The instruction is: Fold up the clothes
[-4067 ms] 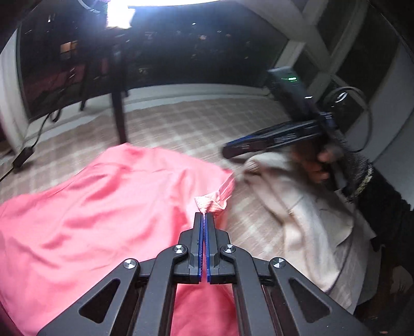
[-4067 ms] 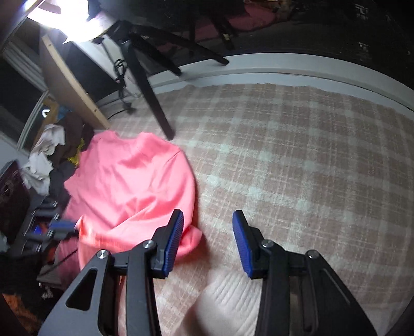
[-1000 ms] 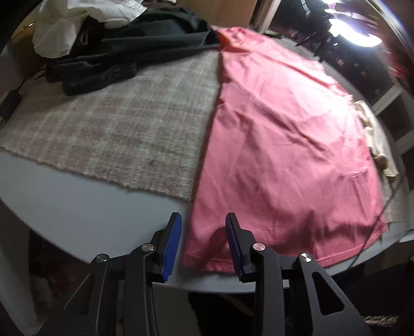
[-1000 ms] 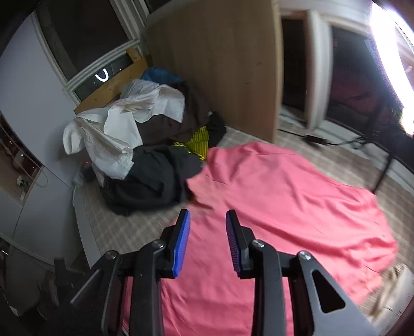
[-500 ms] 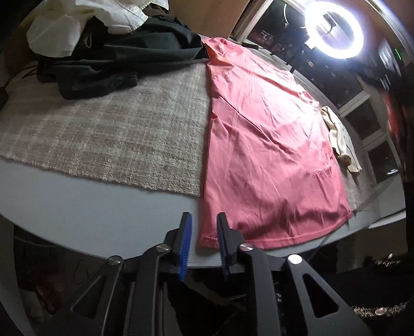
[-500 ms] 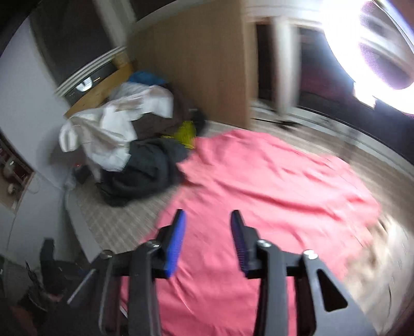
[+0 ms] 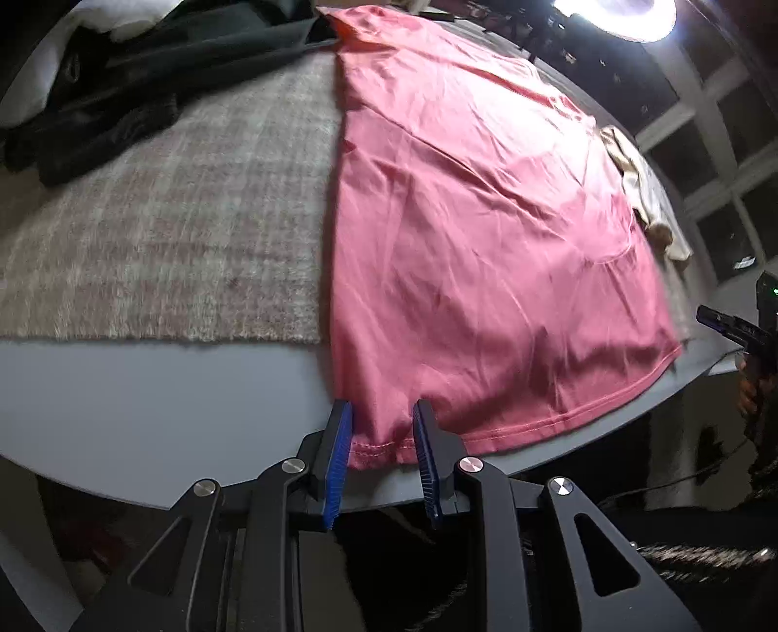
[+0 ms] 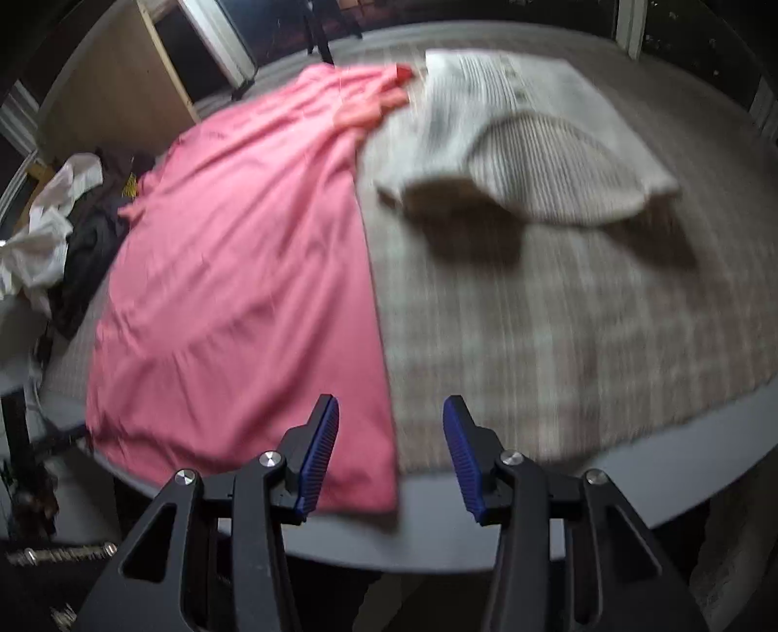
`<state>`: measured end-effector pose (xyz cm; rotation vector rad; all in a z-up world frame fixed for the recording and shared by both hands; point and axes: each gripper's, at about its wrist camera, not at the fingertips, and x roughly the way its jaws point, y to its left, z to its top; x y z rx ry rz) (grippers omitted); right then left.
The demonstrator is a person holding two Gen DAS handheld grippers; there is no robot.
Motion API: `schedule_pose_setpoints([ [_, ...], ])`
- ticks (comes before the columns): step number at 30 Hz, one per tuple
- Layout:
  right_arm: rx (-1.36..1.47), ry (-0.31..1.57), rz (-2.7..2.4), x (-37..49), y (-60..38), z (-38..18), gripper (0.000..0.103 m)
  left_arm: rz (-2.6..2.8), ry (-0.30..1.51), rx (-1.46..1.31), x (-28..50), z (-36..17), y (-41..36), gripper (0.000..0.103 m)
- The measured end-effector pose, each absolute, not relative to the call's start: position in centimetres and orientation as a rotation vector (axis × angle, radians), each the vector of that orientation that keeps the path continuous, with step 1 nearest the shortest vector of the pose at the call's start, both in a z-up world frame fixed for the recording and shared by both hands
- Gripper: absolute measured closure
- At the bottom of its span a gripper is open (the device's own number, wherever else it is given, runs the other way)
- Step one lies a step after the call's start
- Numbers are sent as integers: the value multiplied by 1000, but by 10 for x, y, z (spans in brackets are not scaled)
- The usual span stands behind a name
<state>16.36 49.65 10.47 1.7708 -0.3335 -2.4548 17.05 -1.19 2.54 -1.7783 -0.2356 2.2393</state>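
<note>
A pink shirt (image 7: 476, 228) lies spread flat on a plaid cloth over a grey table, its hem at the near table edge. My left gripper (image 7: 381, 437) is open, its blue pads on either side of the shirt's near left hem corner. In the right wrist view the same pink shirt (image 8: 243, 291) runs away from me, and my right gripper (image 8: 391, 440) stands open over its near right hem corner, the corner lying between the jaws. From the left wrist view, the right gripper (image 7: 729, 323) shows at the far right edge beside the table.
A beige ribbed garment (image 8: 525, 146) lies folded on the plaid cloth (image 8: 559, 316) right of the shirt. A heap of dark and white clothes (image 7: 97, 82) sits at the far left. The grey table edge (image 7: 146, 403) is close. A ring light (image 7: 617, 14) glares behind.
My left gripper has opened wider and moved onto the shirt's left hem corner. My right gripper swung round to the near table edge and opened wider over the right hem corner.
</note>
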Motion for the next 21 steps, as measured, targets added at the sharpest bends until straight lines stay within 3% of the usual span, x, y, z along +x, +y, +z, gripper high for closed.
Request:
schedule_pose_setpoints([
  [2,1779,-327,-2405,174,497,93,59,2237,-224,-1795,169,25,-9,85],
  [3,1775,-334,-2397,177,498,89,59,2233,-226,-1803,168,24,-8,97],
  [4,1769,-347,-2390,180,499,84,59,2230,-228,-1809,167,23,-8,101],
  [7,1758,-385,-2361,183,503,71,59,2229,-207,-1824,167,22,-5,101],
  [12,1699,-280,-2333,186,490,66,60,2243,-166,-1836,167,23,0,101],
  [13,1683,-281,-2337,186,490,66,62,2246,-168,-1837,167,23,0,101],
  [15,1675,-252,-2328,186,485,62,100,2254,-178,-1835,166,24,0,101],
  [21,1630,-326,-2313,195,492,72,101,2303,-239,-1785,174,49,-17,102],
])
